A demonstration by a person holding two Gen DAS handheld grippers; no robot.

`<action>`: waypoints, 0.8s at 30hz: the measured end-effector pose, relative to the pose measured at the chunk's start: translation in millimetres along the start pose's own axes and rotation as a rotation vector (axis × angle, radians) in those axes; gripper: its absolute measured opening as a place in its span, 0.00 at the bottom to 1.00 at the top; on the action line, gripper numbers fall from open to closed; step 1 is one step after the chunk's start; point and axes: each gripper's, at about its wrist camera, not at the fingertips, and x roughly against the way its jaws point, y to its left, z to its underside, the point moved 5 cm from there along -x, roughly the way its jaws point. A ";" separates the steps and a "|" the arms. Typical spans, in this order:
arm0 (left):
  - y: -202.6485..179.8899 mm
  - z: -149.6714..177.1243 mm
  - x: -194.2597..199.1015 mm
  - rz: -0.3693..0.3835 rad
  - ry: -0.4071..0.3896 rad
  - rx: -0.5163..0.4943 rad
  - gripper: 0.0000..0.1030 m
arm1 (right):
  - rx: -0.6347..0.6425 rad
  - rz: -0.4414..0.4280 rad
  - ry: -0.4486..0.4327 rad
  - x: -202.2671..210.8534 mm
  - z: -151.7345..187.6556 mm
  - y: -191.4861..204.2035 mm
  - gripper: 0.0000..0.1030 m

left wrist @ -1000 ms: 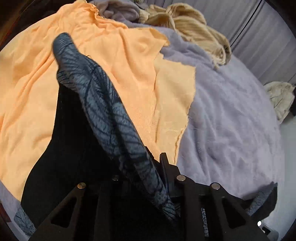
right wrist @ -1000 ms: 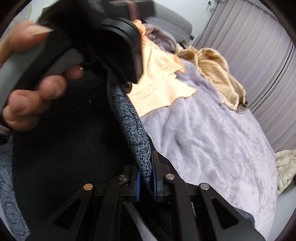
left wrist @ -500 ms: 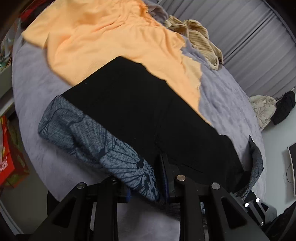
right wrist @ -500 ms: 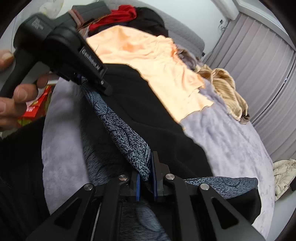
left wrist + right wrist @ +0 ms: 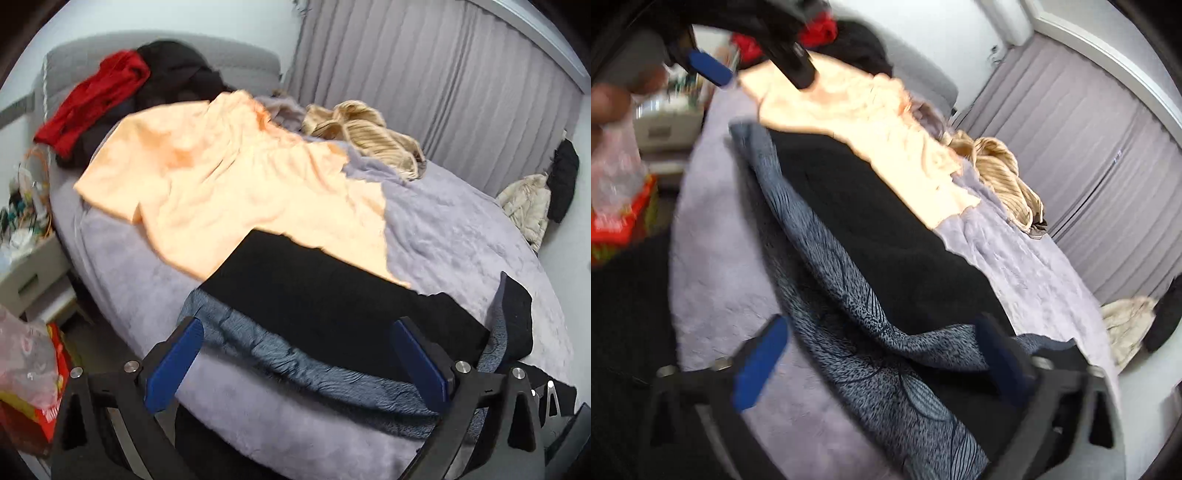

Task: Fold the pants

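Note:
The pants [image 5: 332,306] lie on the lilac bed, black with a blue-grey leaf-print band along the near edge; they also show in the right wrist view [image 5: 886,258]. My left gripper [image 5: 299,365] is open and empty, its blue pads [image 5: 173,365] spread wide just above the printed band. My right gripper [image 5: 882,365] is open and empty over the printed fabric at the near end. The left gripper also shows at the top left of the right wrist view [image 5: 753,74], held by a hand.
An orange shirt [image 5: 229,184] lies behind the pants, partly overlapping them. A beige garment [image 5: 369,140] sits further back, red and black clothes [image 5: 99,99] by the headboard. A nightstand [image 5: 26,273] and red bag [image 5: 44,398] stand left of the bed [image 5: 461,229].
Both grippers have let go of the pants' printed edge and opened wide. The pants have dropped flat onto the bed, and both grippers have pulled back towards the near side.

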 end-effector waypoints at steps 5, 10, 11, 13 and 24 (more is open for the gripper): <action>-67.4 -12.4 -38.3 0.069 0.060 -0.146 0.99 | -0.232 -0.025 -0.021 27.5 2.8 -43.4 1.00; -84.0 14.3 -132.5 0.005 0.316 -0.128 0.99 | -0.527 0.083 0.081 9.9 28.1 -144.2 1.00; -74.1 23.7 -144.1 -0.037 0.359 -0.121 0.99 | -0.559 0.128 0.111 4.5 31.6 -164.8 1.00; -58.4 36.3 -144.2 -0.062 0.362 -0.127 0.99 | -0.592 0.251 0.184 -10.0 32.2 -202.9 1.00; -68.1 31.7 -91.5 -0.063 0.282 -0.192 0.99 | -0.772 0.427 0.590 -178.9 44.8 -333.8 1.00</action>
